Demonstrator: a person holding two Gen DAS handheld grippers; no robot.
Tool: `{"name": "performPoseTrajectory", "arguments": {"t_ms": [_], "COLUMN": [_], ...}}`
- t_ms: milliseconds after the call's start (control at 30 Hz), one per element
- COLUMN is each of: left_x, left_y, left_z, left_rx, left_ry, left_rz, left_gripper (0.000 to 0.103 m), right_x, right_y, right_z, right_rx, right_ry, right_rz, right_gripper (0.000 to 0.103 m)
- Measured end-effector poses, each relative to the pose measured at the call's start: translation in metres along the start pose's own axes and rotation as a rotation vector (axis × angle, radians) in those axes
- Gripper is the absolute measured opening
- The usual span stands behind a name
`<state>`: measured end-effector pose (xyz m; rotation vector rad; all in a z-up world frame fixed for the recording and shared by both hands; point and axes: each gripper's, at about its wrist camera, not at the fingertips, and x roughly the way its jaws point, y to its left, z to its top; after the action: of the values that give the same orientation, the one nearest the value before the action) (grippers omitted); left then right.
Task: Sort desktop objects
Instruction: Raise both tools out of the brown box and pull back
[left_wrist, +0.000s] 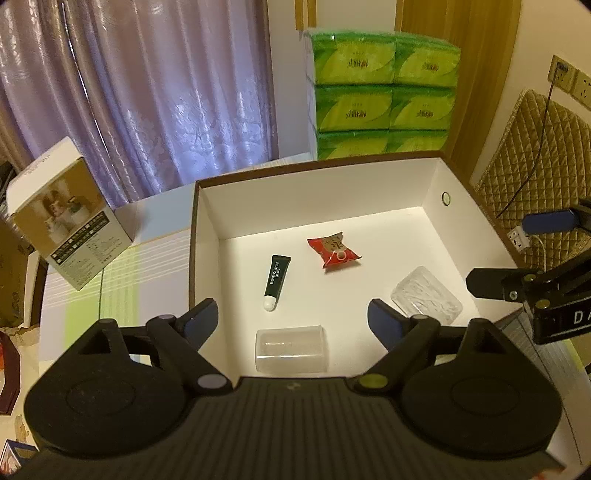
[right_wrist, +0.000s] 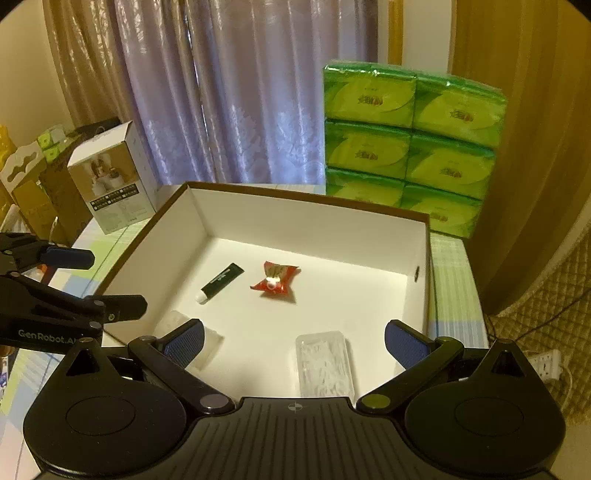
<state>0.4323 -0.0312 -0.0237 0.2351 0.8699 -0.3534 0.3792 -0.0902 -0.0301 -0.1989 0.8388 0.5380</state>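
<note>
A white-lined cardboard box (left_wrist: 207, 221) (right_wrist: 306, 218) holds four items. A dark green tube with a white cap (left_wrist: 276, 280) (right_wrist: 221, 282) lies left of centre, and a red snack packet (left_wrist: 334, 249) (right_wrist: 275, 277) lies beside it. A clear plastic cup (left_wrist: 291, 349) (right_wrist: 207, 341) lies on its side near the front wall. A clear case of white picks (left_wrist: 426, 295) (right_wrist: 324, 363) rests at the right. My left gripper (left_wrist: 293, 319) hangs open above the cup. My right gripper (right_wrist: 293, 341) hangs open above the clear case. Neither holds anything.
A stack of green tissue packs (left_wrist: 384, 92) (right_wrist: 410, 147) stands behind the box. A white product carton (left_wrist: 66, 214) (right_wrist: 114, 177) stands at the left on the checked tablecloth (left_wrist: 110, 288). Purple curtains hang at the back. A power strip (right_wrist: 546, 363) lies off the table's right.
</note>
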Motion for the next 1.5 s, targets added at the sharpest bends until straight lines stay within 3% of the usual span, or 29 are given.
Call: {"name": "performPoseTrajectory", "arguments": {"t_ms": [667,1500], "left_x": [-0.077,-0.151], "left_y": [-0.013,-0.036], "left_z": [-0.035,-0.091], "left_rx": [-0.036,-0.063], "left_ry": [-0.086,-0.152], "left_rz": [0.026,0.038], "left_gripper": [0.088,0.089], "right_x": [-0.071,-0.135], "right_y": [0.018,0.042], "right_z": [-0.035,-0.084], "right_rx": [0.031,-0.025], "right_ry": [-0.058,-0.134], "right_rz": [-0.006,-0.010], "right_gripper": [0.101,0.101]}}
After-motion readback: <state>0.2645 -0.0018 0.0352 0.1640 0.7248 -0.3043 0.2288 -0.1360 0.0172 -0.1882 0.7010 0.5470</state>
